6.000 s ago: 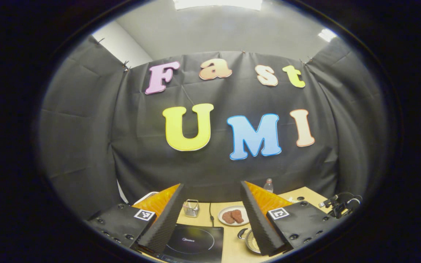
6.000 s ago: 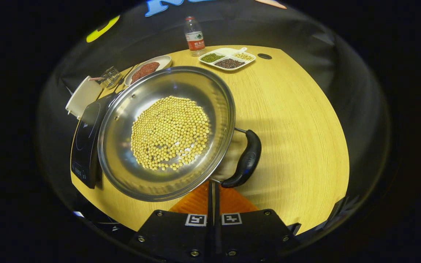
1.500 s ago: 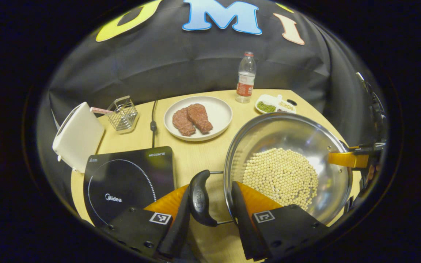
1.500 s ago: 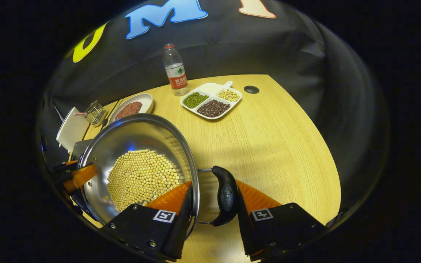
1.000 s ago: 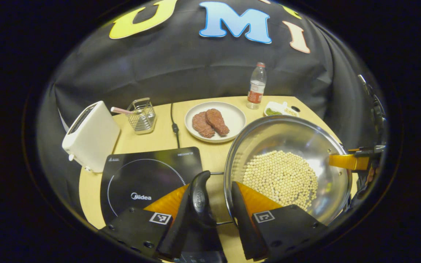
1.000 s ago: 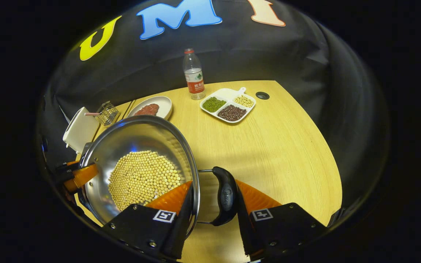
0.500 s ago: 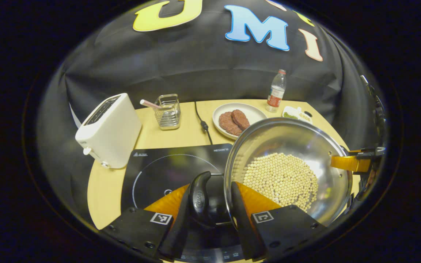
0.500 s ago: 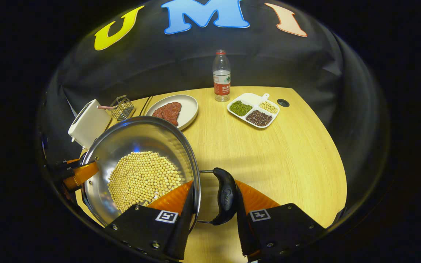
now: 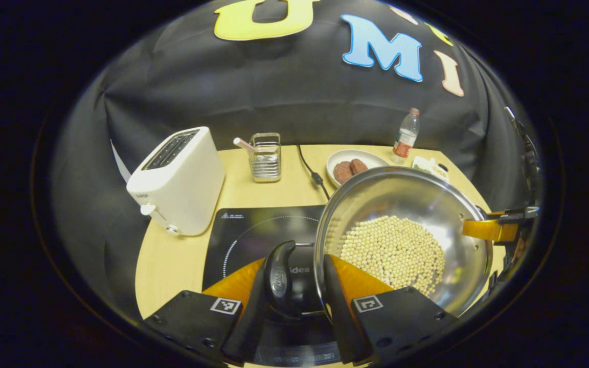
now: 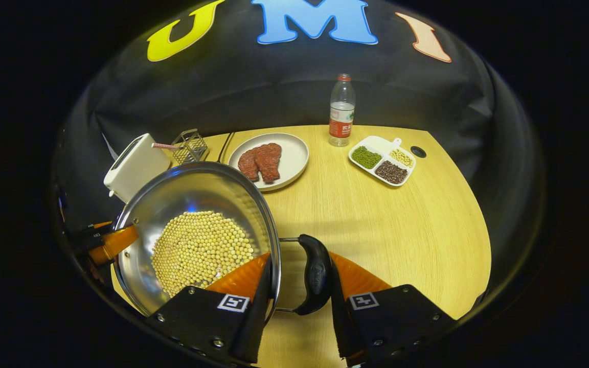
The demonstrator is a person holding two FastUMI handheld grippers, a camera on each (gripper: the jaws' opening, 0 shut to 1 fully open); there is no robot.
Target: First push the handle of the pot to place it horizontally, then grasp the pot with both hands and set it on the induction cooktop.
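**Pot carried over the cooktop**

Left gripper (image 9: pixel 290 291) and right gripper (image 10: pixel 299 294) are each clamped on a black side handle of the pot (image 9: pixel 402 225), at lower right in the left gripper view, partly above the induction cooktop (image 9: pixel 253 230). Next, probably: centre it and lower it level so the beans (image 10: pixel 200 250) stay in.
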